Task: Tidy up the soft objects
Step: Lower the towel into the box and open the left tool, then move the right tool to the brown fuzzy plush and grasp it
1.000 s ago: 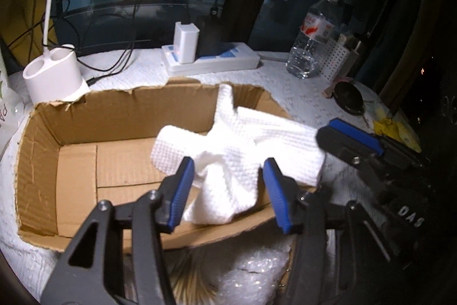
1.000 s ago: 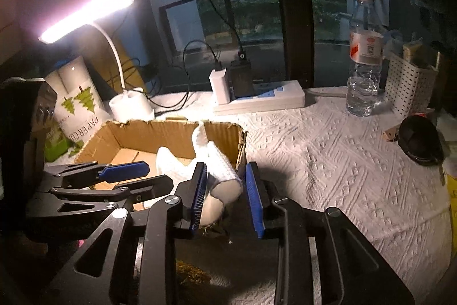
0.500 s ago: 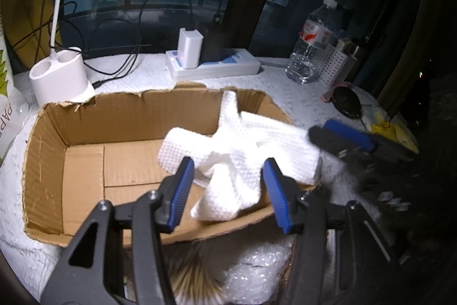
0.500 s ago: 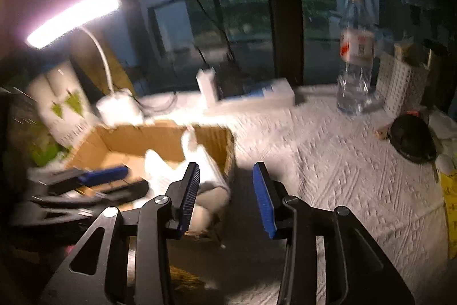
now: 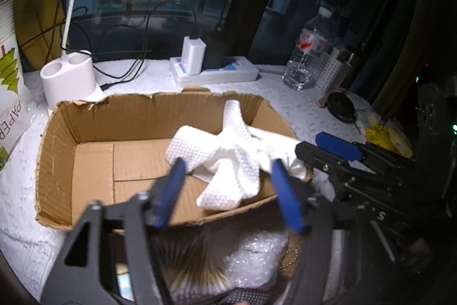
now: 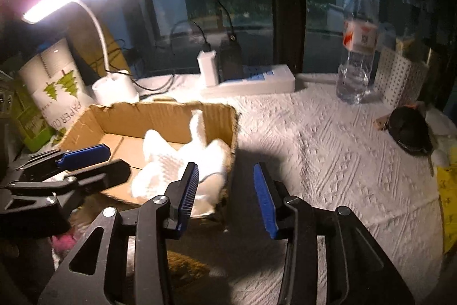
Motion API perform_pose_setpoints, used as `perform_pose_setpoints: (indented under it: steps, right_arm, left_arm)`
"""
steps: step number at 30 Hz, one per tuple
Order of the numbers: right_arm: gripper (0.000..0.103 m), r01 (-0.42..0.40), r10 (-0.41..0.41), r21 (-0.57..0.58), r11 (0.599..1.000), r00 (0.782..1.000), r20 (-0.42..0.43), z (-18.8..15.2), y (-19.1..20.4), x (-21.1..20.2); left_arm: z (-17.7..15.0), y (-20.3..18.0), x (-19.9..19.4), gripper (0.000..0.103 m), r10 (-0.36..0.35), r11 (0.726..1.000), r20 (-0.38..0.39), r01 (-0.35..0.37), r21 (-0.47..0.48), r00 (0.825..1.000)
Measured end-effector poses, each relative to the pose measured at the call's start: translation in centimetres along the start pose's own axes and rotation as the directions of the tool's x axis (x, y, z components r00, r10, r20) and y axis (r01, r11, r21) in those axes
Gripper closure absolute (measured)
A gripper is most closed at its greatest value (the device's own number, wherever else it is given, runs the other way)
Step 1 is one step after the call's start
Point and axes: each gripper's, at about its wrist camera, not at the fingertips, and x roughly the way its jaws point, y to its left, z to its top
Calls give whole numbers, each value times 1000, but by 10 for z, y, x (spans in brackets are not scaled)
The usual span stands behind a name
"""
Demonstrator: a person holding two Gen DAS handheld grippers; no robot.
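Observation:
A white waffle-weave cloth (image 5: 228,162) lies crumpled in the right end of the open cardboard box (image 5: 94,162), one corner draped over the box's right wall. My left gripper (image 5: 228,192) hovers over the near wall with its jaws opening; the cloth shows between the blue pads, but neither pad presses on it. To the right, my right gripper (image 5: 337,147) stays beside the box. In the right wrist view the right gripper (image 6: 225,199) is also opening, with nothing between its pads. There the cloth (image 6: 177,162) sits behind its left finger and the left gripper (image 6: 82,159) is at the left.
Behind the box stand a white lamp base (image 5: 68,82), a power strip with chargers (image 5: 214,70) and a water bottle (image 5: 308,56). A paper-cup pack (image 6: 54,87) is at the left. A black round object (image 6: 411,130) and a perforated white basket (image 6: 400,82) sit to the right. Bubble wrap (image 5: 257,256) lies below the box.
Both grippers' jaws have spread wider and let go of the cloth. The right gripper has drawn back from the box. The cloth has settled lower into the box.

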Motion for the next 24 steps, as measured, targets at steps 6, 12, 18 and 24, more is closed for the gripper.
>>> perform_pose_setpoints:
  steps: [6,12,18,24]
  right_arm:
    - [49,-5,6,-14,1000,999,38,1,14,-24]
    - [48,-3,4,-21,1000,998,66,-3,25,-46]
    - [48,-5,8,-35,999,997,83,-10,37,-64]
    - [48,-3,6,-36,999,997,82,-22,43,-74]
  left_arm:
    - [-1,-2,-22,32,7,1000,50,-7,5,999]
    - [-7,-3,-45,32,11,1000,84,-12,14,996]
    - [-18,-3,-64,32,16,1000,102,-17,12,995]
    - [-33,-3,-78,31,26,1000,110,-28,14,994]
